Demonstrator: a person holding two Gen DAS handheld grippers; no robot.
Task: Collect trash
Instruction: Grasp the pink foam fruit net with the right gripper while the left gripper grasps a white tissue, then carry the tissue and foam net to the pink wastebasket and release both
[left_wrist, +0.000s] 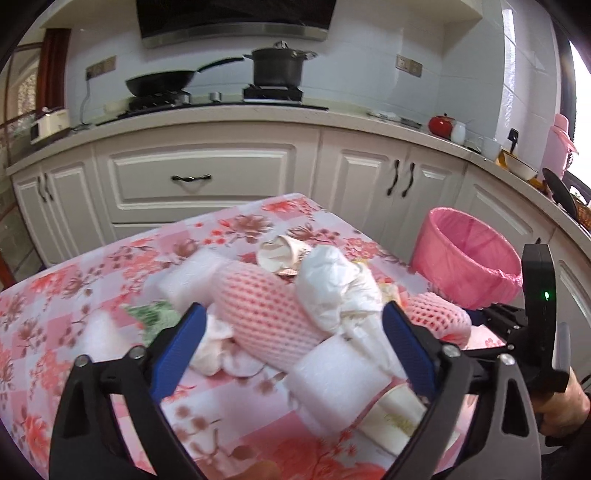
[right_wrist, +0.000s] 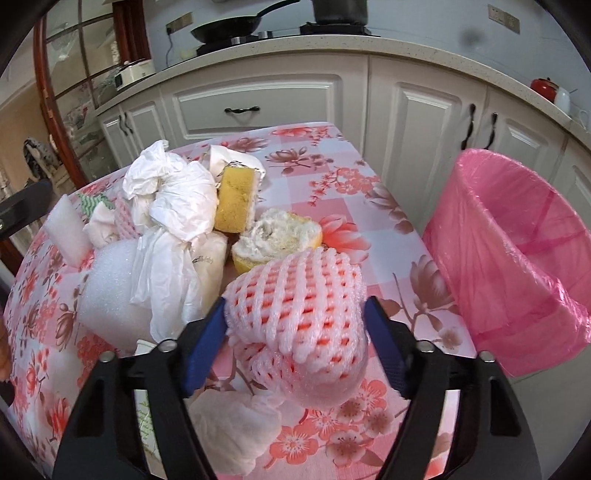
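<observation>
Item: trash pile on a floral-clothed bench (right_wrist: 325, 192), with a pink-lined bin (right_wrist: 517, 258) standing off the bench edge, to the right of the right hand-held gripper.

Right hand-held gripper (right_wrist: 295, 325): blue pads set either side of a pink foam fruit net (right_wrist: 299, 306). The left pad appears to touch the net; on the right pad contact is uncertain, so the hold reads as closing in rather than firmly clenched, and I cannot tell for sure.

Left hand-held gripper (left_wrist: 291, 332): released, jaws wide, hovering above the heap. Ahead of it, between the jaws' line, lie a second pink foam net (left_wrist: 266, 314), a crumpled white plastic bag (left_wrist: 332, 288) and a white foam block (left_wrist: 332, 384). A squashed paper cup (left_wrist: 280, 253) sits beyond them.

Also catalogued, ahead and left of the right hand-held gripper: a yellow sponge (right_wrist: 236, 199) and a piece of fruit peel (right_wrist: 277, 236).

Step in hand, as judged: securing the foam net for transfer to the bin. Handling notes:
- The net is soft and springy; squeeze until it visibly compresses, or it may slip out.
- Lift straight up before swinging right, so nothing nearby is dragged along.
- Carry it over the bin's mouth, past the rim, before letting go; the liner is loose.
- Keep the left hand-held gripper clear of the right one's path.
</observation>
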